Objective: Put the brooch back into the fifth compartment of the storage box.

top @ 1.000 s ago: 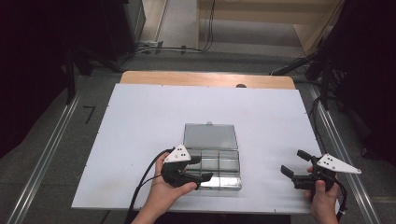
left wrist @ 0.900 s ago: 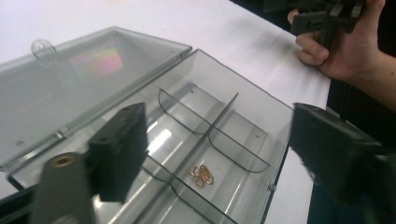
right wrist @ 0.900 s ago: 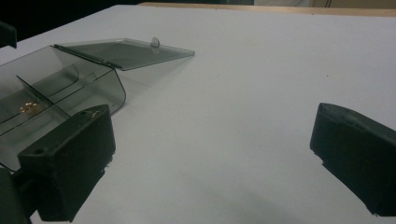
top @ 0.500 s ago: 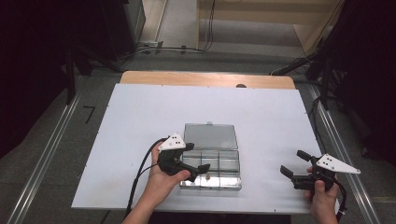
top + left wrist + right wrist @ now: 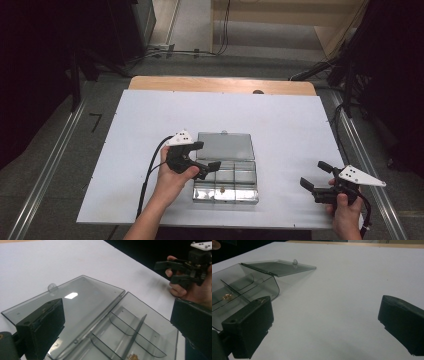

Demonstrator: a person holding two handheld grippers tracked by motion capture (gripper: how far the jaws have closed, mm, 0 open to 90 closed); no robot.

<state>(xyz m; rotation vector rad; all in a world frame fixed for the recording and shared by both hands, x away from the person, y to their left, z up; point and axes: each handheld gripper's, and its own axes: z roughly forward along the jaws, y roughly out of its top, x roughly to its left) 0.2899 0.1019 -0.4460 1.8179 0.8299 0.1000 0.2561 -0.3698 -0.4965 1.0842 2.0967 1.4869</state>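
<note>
Nearby, open box [image 5: 225, 172], white table [image 5: 280, 125] — perhaps a trinket [image 5: 222, 189]

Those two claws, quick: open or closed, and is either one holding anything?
Left claw: open, jaws just opened wider, holding nothing, above the clear box.
Right claw: open, holding nothing, over the white table.

A white board [image 5: 280, 125] covers a wooden tabletop [image 5: 220, 84], whose far edge shows bare. Grey floor [image 5: 55, 165] surrounds it, with metal rails [image 5: 47, 172] running along both sides. Black cables [image 5: 170, 50] trail across the floor beyond the table, toward a pale wooden panel [image 5: 330, 37]. Both flanks of the room lie in darkness.
</note>
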